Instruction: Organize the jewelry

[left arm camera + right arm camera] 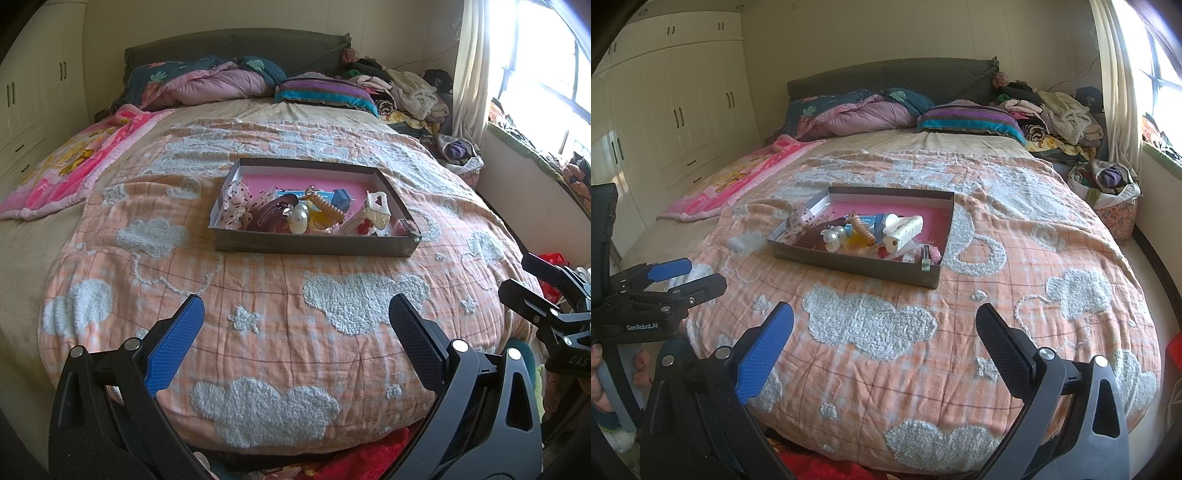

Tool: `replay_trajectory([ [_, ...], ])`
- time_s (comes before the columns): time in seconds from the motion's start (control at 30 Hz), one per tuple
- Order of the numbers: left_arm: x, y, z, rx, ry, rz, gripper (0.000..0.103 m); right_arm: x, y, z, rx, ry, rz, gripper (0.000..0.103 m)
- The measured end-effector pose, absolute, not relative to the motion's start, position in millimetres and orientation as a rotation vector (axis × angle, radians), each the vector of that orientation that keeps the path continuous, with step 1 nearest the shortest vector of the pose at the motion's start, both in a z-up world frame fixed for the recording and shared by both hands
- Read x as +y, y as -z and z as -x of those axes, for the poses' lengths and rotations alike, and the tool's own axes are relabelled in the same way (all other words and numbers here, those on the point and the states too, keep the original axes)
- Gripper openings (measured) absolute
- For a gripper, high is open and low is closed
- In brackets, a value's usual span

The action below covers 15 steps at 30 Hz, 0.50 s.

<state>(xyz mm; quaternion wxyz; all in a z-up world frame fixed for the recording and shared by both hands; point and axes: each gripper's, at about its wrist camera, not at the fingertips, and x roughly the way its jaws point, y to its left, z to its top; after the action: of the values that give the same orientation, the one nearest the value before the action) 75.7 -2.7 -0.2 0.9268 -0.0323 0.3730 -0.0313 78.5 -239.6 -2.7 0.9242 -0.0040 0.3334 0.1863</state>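
A shallow grey box with a pink floor (314, 245) (857, 264) sits on the bed. It holds several hair accessories: a white claw clip (377, 212) (903, 227), an orange spiral clip (327, 208) (862, 227), a pearl clip (299, 218) (833, 236), a brown clip (271, 214), a dotted bow (236, 199) (799, 218) and a small clip on a pink pom (929, 254). My left gripper (295, 317) is open and empty, well short of the box. My right gripper (884, 325) is open and empty, also short of it.
The box rests on an orange blanket with fluffy cloud patches (258, 295) (997, 277). Pillows and a quilt (221, 81) lie at the headboard. A clothes pile (406, 92) is at the far right. Wardrobes (683, 110) stand left, a window right.
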Motion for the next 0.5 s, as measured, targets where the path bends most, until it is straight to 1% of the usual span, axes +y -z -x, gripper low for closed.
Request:
replay_trajectory([
  [0.5,4.7,3.8,-79.6,0.772,0.082,0.091,0.093,-246.1,4.9,-83.5,0.699,-0.360,0.012,0.099],
])
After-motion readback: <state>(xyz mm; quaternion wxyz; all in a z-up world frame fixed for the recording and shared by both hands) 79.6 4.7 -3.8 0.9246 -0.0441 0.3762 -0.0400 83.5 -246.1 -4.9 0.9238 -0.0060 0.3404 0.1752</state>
